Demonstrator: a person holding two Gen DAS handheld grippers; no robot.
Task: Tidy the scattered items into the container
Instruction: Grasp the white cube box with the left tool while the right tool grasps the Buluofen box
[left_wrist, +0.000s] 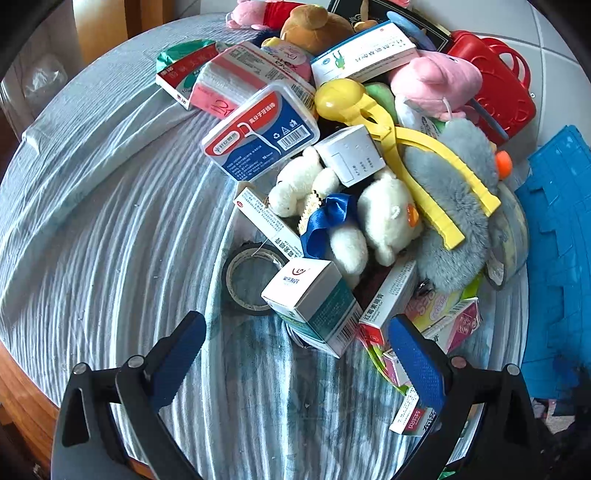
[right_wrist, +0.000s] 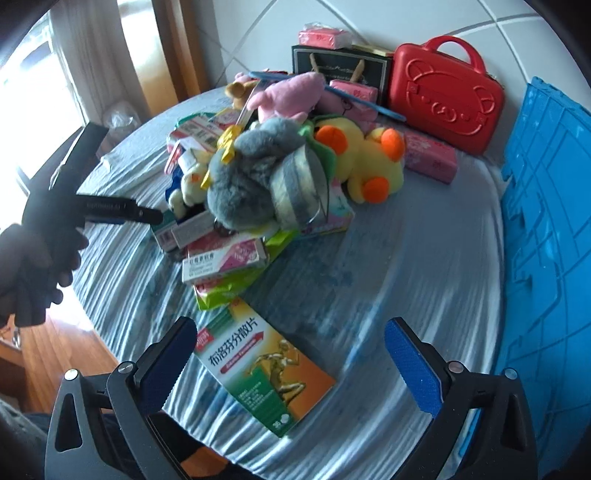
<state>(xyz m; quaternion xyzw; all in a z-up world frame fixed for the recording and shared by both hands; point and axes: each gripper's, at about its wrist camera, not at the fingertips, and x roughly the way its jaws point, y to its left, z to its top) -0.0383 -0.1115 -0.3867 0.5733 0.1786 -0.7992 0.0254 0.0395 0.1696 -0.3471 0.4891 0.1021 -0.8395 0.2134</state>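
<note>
A heap of plush toys and small boxes lies on the round table. My left gripper (left_wrist: 295, 354) is open, just short of a white-and-teal medicine box (left_wrist: 314, 306) beside a tape roll (left_wrist: 247, 280). White teddy bears (left_wrist: 332, 206), a grey plush (left_wrist: 447, 206) and yellow tongs (left_wrist: 406, 147) lie behind it. My right gripper (right_wrist: 291, 362) is open, with a green-and-orange medicine box (right_wrist: 266, 373) lying flat on the cloth between its fingers. The blue crate (right_wrist: 546, 221) stands at the table's right. The left gripper (right_wrist: 110, 212) shows in the right wrist view, held by a gloved hand (right_wrist: 33, 266).
A red bear-faced case (right_wrist: 443, 96), a black gift bag (right_wrist: 340, 62) and pink tissue packs (right_wrist: 430, 157) sit at the back. A yellow duck plush (right_wrist: 365, 162) lies right of the heap. The striped cloth (right_wrist: 406, 258) is bare between heap and crate. The table edge (left_wrist: 22, 387) drops to a wooden floor.
</note>
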